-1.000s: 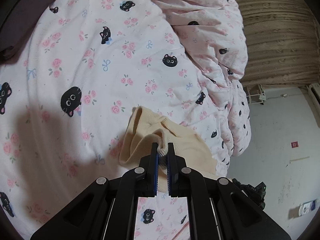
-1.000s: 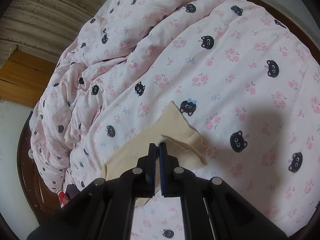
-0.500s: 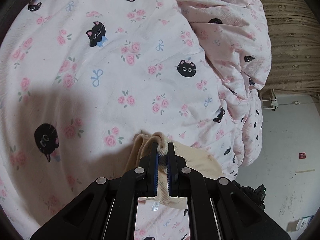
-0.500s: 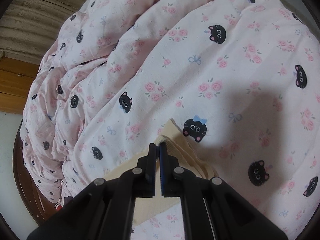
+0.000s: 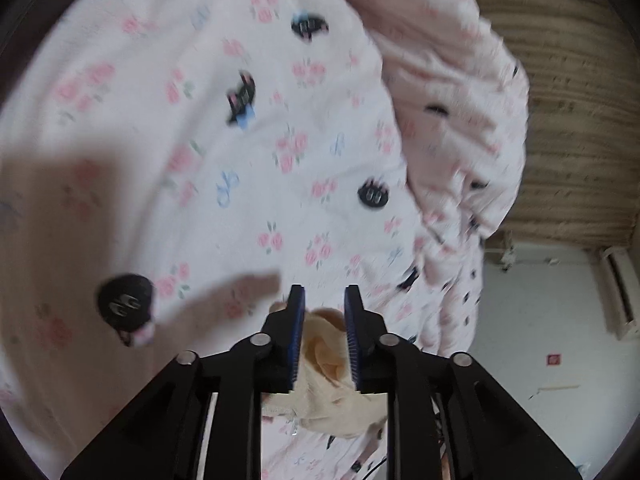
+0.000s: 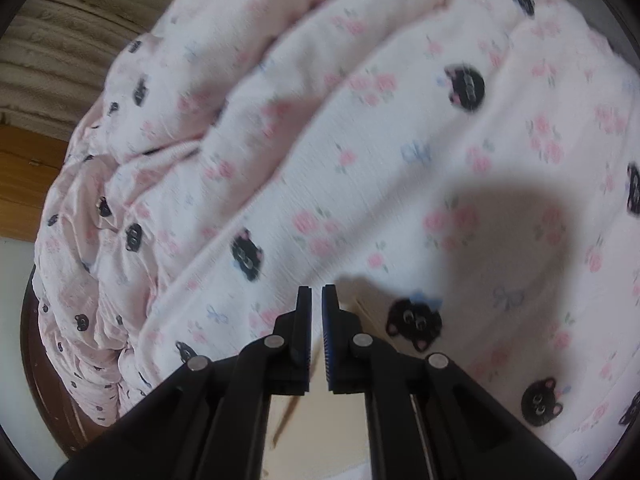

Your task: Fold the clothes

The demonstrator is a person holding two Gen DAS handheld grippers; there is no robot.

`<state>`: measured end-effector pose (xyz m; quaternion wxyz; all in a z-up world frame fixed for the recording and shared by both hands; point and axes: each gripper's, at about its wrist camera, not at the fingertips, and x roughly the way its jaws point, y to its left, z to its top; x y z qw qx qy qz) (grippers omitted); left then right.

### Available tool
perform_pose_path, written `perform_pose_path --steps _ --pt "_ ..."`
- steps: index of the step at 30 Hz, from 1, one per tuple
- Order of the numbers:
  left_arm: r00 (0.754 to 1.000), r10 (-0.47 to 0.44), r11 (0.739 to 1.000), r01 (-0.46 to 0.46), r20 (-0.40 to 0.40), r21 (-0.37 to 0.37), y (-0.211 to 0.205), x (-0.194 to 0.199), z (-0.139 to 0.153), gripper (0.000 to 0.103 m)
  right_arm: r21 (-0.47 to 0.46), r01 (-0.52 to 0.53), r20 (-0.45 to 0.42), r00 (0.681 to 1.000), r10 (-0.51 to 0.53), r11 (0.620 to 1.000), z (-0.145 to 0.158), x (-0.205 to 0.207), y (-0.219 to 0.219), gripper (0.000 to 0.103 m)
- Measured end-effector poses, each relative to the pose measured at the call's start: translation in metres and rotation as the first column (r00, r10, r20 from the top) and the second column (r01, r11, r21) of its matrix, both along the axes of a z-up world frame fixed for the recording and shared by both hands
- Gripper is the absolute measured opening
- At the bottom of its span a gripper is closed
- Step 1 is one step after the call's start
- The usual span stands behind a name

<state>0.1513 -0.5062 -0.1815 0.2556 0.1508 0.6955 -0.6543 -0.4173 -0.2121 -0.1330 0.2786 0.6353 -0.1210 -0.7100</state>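
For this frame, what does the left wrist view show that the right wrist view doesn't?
Left wrist only: the left tongs open over a crumpled end of the cream garment, plus a white wall with a small red sticker.

Right wrist only: the right tongs parted by a narrow gap, a flat stretch of the garment below them, and a wooden panel.

Both: the pink cat-print duvet and the beige curtain.

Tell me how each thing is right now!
Left claw: open, holding nothing.
Right claw: open a little, holding nothing.
Cream knitted garment: let go, crumpled on the bed.
Pink quilt with black cats and roses: spread out, bunched up along one side.
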Motion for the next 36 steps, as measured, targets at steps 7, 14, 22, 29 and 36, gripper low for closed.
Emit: perform_pose_path --steps 7,14,22,29,36 --pt "0.988 -0.123 0.986 0.132 0.089 -0.105 0.024 0.005 0.007 0.020 0.001 -0.209 -0.101 0.973 0.208 0.978 0.025 0.042 -0.029 0.018" --pt "0.957 -0.233 0.948 0.263 0.170 -0.178 0.049 -0.022 0.001 0.020 0.039 -0.514 -0.081 0.853 0.516 0.857 0.025 0.130 -0.070 0.018" --pt "0.924 -0.290 0.929 0.334 0.250 -0.160 0.054 -0.026 -0.017 0.020 0.057 -0.636 0.027 0.772 0.635 0.770 -0.006 0.200 -0.117 0.018" --pt "0.918 -0.306 0.925 0.349 0.251 -0.150 0.052 -0.026 -0.016 0.020 0.087 -0.678 0.080 0.735 0.674 0.729 -0.028 0.239 -0.156 0.018" --pt "0.919 -0.314 0.927 0.351 0.237 -0.134 0.049 -0.024 -0.016 0.021 0.084 -0.628 -0.041 0.773 0.633 0.773 -0.003 0.230 -0.185 0.018"
